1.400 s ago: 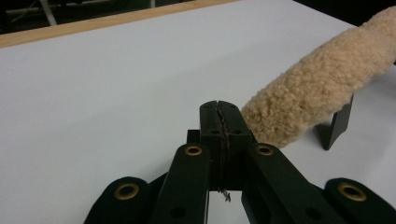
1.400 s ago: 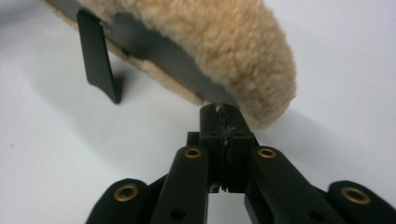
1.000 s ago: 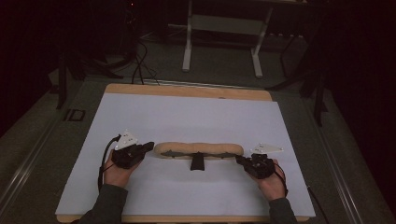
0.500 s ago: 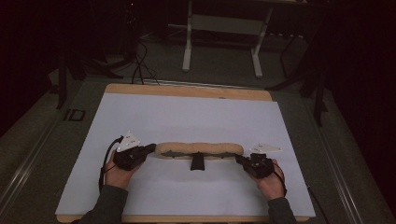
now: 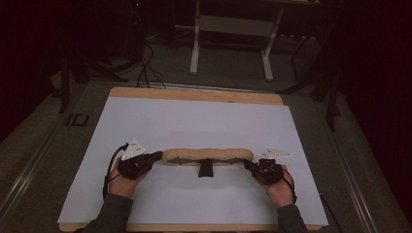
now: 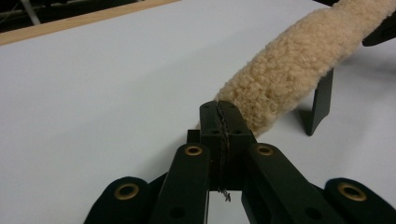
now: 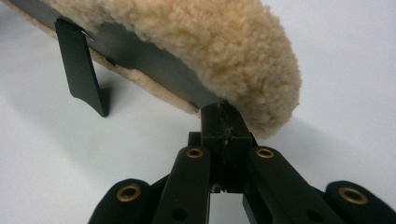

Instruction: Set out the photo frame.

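Observation:
A long tan fleece pad (image 5: pixel 209 155) with a black lining is stretched left to right over the white sheet (image 5: pixel 194 121). My left gripper (image 5: pixel 156 156) is shut on its left end, and in the left gripper view the jaws (image 6: pixel 219 112) pinch a thin edge where the fleece pad (image 6: pixel 289 70) begins. My right gripper (image 5: pixel 248 165) is shut on the right end; its jaws (image 7: pixel 223 114) clamp the black edge under the fleece pad (image 7: pixel 196 42). A black tab (image 5: pixel 206 169) hangs from the pad's middle down to the sheet, and it shows as the black tab (image 6: pixel 320 105) and the black tab (image 7: pixel 81 70) in the gripper views.
The white sheet covers a wooden tabletop whose edge (image 5: pixel 194 94) shows at the far side. Beyond the table stand the legs of a metal frame (image 5: pixel 231 43), and cables (image 5: pixel 143 68) lie on the dark floor. A cable trails from each gripper.

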A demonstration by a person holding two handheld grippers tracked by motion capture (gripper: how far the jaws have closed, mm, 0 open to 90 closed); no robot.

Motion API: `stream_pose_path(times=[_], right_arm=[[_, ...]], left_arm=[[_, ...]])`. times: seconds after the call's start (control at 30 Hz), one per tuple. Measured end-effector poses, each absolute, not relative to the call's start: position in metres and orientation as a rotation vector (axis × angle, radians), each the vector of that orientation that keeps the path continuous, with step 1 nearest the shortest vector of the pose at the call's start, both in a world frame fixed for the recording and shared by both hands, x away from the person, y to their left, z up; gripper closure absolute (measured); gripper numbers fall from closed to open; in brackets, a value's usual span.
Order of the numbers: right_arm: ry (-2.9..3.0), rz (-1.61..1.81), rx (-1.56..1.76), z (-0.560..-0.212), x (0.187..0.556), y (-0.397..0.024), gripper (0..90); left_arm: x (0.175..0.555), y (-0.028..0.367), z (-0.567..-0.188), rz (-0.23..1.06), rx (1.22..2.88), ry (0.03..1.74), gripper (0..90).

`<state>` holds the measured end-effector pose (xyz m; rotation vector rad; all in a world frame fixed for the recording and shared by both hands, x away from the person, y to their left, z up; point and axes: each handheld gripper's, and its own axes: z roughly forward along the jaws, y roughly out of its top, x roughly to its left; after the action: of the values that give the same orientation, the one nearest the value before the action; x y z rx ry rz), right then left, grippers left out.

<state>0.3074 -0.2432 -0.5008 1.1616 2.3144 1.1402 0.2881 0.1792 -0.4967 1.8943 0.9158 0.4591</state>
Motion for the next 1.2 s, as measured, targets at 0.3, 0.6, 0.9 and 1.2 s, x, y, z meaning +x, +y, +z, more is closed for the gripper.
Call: stream_pose_path(times=[0.3,0.6,0.9,1.2], right_arm=[[2.306,1.140,1.178,-0.500,0.309,-0.241,90.0],[2.292,1.136,1.186,-0.500,0.310,-0.238,90.0],[2.266,1.125,1.199,-0.499,0.309,-0.234,90.0],[2.282,1.110,1.197,-0.498,0.313,-0.228,90.0]], left_arm=[[0.286,0.178,-0.496,0.462,1.903,0.910,90.0],[0.284,0.177,-0.496,0.460,1.906,0.905,90.0],[0.282,0.175,-0.496,0.463,1.912,0.901,90.0],[0.278,0.172,-0.496,0.458,1.914,0.893,90.0]])
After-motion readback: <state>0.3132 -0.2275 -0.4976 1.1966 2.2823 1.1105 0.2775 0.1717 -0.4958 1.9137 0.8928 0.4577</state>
